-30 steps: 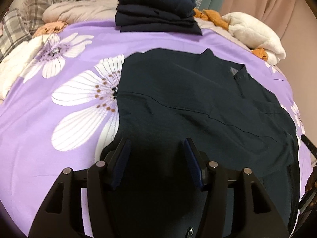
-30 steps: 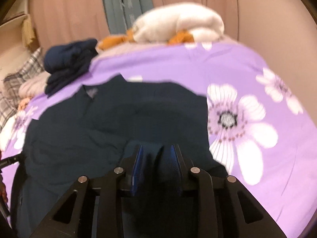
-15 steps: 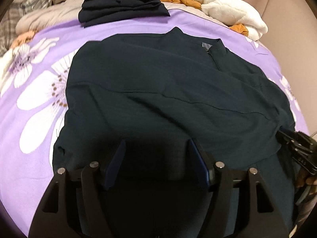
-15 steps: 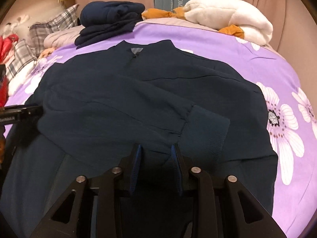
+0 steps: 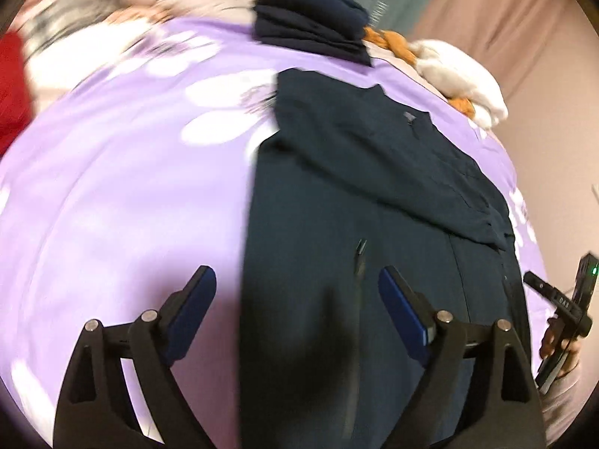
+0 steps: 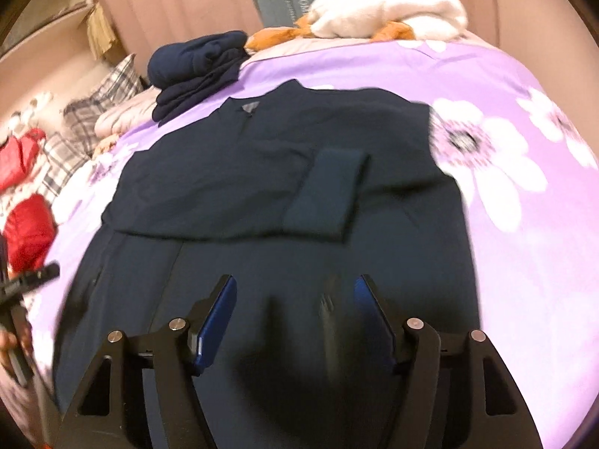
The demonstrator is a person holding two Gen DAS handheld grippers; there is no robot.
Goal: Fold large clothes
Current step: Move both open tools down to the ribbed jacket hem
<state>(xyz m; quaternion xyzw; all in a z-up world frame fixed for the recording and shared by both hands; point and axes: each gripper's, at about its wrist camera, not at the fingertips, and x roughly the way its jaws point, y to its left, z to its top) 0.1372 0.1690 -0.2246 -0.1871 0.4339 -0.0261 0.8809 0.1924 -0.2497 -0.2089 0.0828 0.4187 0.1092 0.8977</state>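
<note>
The dark navy jacket (image 6: 262, 187) lay flat on the bed, on a purple bedspread (image 6: 524, 243) printed with large white flowers. Its collar pointed toward the far end of the bed, with a small grey label (image 6: 249, 106) showing at the neck. One sleeve was folded across the chest, its ribbed cuff (image 6: 325, 191) resting on the front panel near the jacket's right side in the right wrist view. A front zip line (image 5: 359, 262) ran down the lower body, seen blurred in the left wrist view. The fabric looked smooth, with only shallow creases along the sleeve fold.

The left gripper (image 5: 297, 299) hung over the jacket's edge, its jaws spread wide and opening, one blue pad over the bedspread and the other over the cloth, nothing pinched between them. The right gripper (image 6: 295, 307) hung over the jacket's lower body, its jaws apart and opening, with only flat cloth beneath them and none pinched. A hand (image 5: 561, 340) holding the right gripper showed at the right edge of the left wrist view.

Beyond the collar sat a folded stack of dark blue clothes (image 6: 198, 67). Near it lay a white fleece bundle (image 6: 389, 7) with orange cloth (image 6: 277, 35) beside it. Plaid pillows (image 6: 101, 101) and something red (image 6: 26, 224) lay at the left side of the bed.
</note>
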